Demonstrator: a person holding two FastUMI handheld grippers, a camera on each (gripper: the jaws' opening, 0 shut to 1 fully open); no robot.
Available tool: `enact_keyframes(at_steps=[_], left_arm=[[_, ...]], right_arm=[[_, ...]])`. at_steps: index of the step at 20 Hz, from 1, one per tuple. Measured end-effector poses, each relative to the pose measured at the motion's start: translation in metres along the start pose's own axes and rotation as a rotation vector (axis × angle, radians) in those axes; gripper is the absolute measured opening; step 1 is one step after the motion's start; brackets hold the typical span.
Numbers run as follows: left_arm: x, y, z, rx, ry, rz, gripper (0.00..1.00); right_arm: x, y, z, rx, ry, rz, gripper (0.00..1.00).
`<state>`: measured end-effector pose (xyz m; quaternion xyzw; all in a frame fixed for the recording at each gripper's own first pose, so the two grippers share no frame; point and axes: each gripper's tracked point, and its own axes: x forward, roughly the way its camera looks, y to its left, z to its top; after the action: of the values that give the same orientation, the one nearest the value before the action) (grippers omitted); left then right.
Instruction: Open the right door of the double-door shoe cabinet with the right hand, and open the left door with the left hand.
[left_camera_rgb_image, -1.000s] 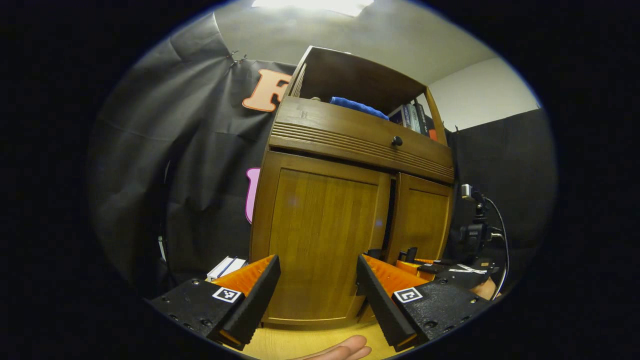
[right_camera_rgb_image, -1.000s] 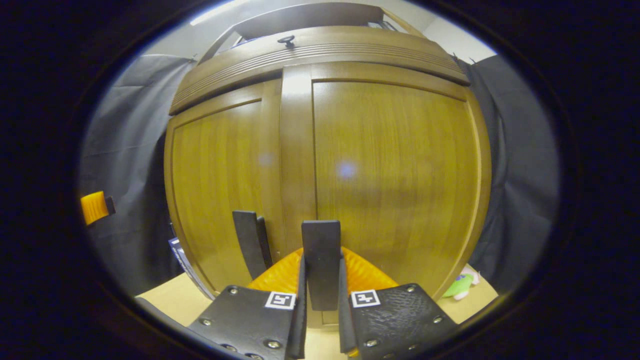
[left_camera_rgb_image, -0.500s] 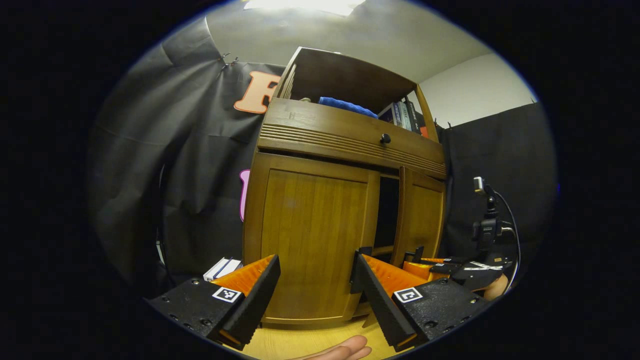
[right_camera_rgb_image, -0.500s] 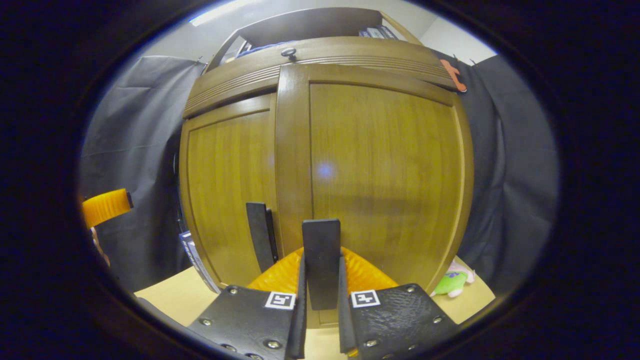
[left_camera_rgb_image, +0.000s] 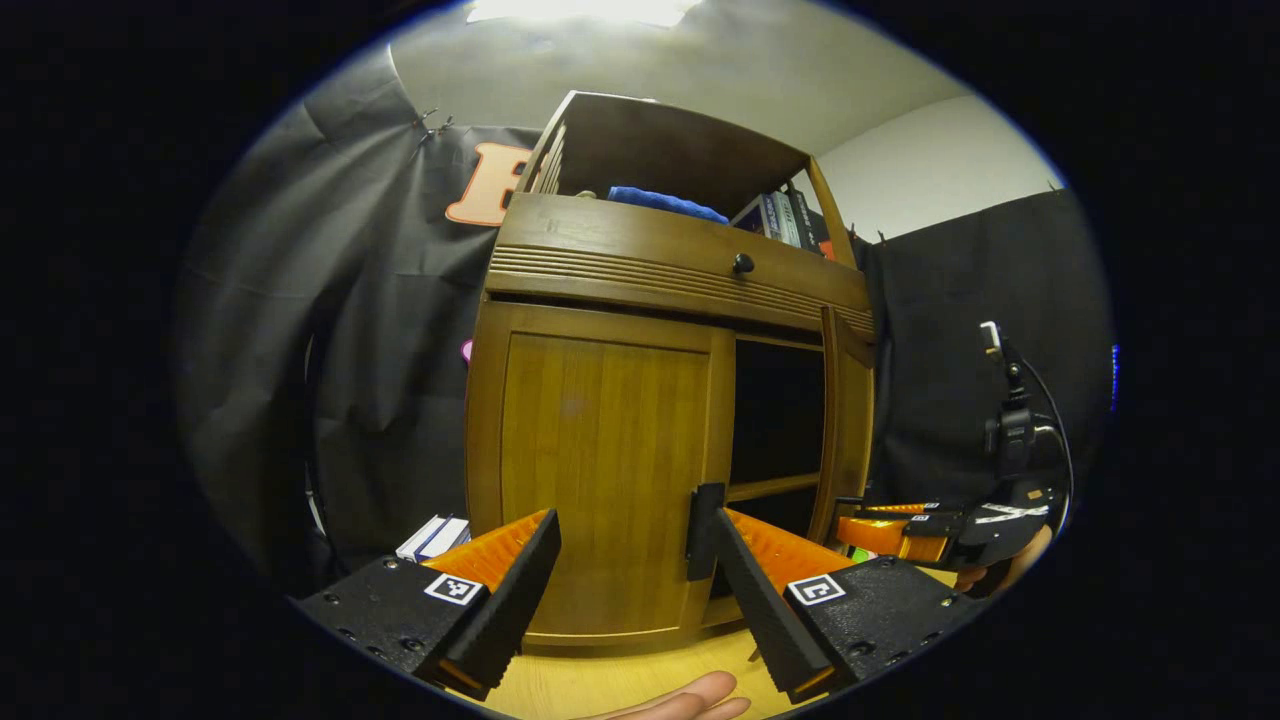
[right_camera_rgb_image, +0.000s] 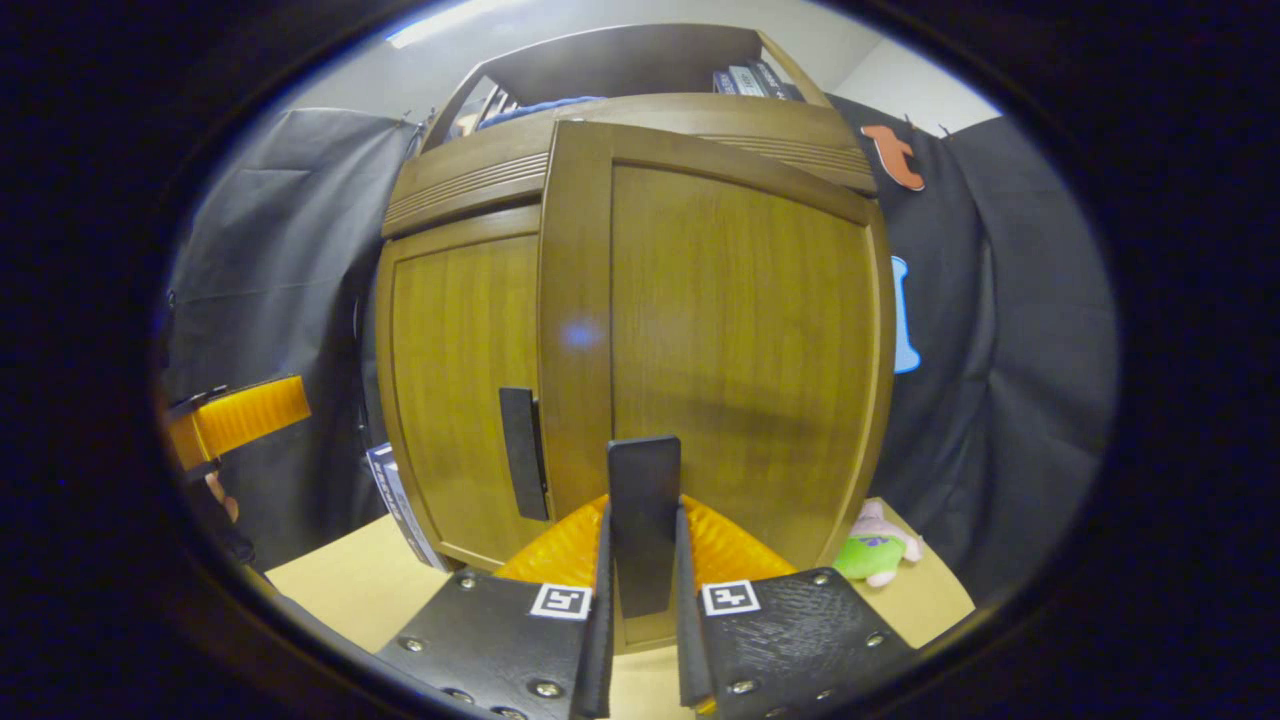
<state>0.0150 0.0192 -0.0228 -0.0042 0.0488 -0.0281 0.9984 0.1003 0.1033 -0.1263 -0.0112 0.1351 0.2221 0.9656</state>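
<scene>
The right tool (right_camera_rgb_image: 642, 640) is clenched on the flat black handle (right_camera_rgb_image: 644, 520) of the brown wooden right door (right_camera_rgb_image: 740, 340), which stands swung open just ahead of it. The left tool (left_camera_rgb_image: 630, 600) is released, its fingers spread before the closed brown wooden left door (left_camera_rgb_image: 600, 470), whose black handle (left_camera_rgb_image: 703, 518) sits beside its right finger.

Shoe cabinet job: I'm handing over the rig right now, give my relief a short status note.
Right gripper: shut on the right door's handle, right door swung partly open.
Left gripper: open, in front of the left door, not touching its handle.
Done: right door started.
Left: swing the right door wider if needed, then grasp the left handle and pull that closed door open.
</scene>
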Motion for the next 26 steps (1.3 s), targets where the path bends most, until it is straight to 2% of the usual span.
enact_keyframes(at_steps=[6,7,8,10,11,12,15,16,21,22,25,26], left_arm=[[-0.003,-0.006,-0.005,0.012,0.013,0.001,0.95],[-0.005,-0.005,-0.003,0.01,0.008,0.009,0.95],[-0.007,-0.004,-0.001,0.012,0.001,0.013,0.95],[-0.009,-0.005,0.005,0.015,-0.02,0.012,0.95],[-0.011,-0.005,0.006,0.016,-0.025,0.013,0.91],[-0.013,-0.005,0.008,0.018,-0.029,0.013,0.95],[-0.014,-0.006,0.01,0.029,-0.04,0.005,0.95],[-0.014,-0.004,0.01,0.029,-0.041,0.01,0.91],[-0.007,-0.003,0.002,0.025,-0.013,0.013,0.91],[-0.004,-0.002,0.0,0.023,-0.006,0.017,0.95],[-0.002,-0.002,-0.002,0.023,0.001,0.022,0.95],[-0.001,-0.002,-0.002,0.023,0.001,0.021,0.91]], right_arm=[[-0.021,-0.014,-0.003,-0.004,0.008,-0.041,0.26],[-0.025,-0.016,-0.003,-0.005,0.008,-0.049,0.3],[-0.029,-0.02,-0.003,-0.005,0.009,-0.055,0.26],[-0.035,-0.024,-0.004,-0.007,0.007,-0.065,0.25],[-0.038,-0.026,-0.004,-0.005,0.009,-0.069,0.25],[-0.04,-0.029,-0.003,-0.004,0.009,-0.074,0.25],[-0.047,-0.035,-0.003,-0.01,0.011,-0.104,0.25],[-0.048,-0.037,-0.003,-0.017,0.008,-0.11,0.25],[-0.063,-0.048,-0.001,-0.018,-0.009,-0.153,0.24],[-0.065,-0.05,-0.002,-0.011,-0.014,-0.157,0.24],[-0.071,-0.055,-0.001,0.002,-0.028,-0.165,0.24],[-0.072,-0.057,-0.003,0.013,-0.03,-0.166,0.22]])
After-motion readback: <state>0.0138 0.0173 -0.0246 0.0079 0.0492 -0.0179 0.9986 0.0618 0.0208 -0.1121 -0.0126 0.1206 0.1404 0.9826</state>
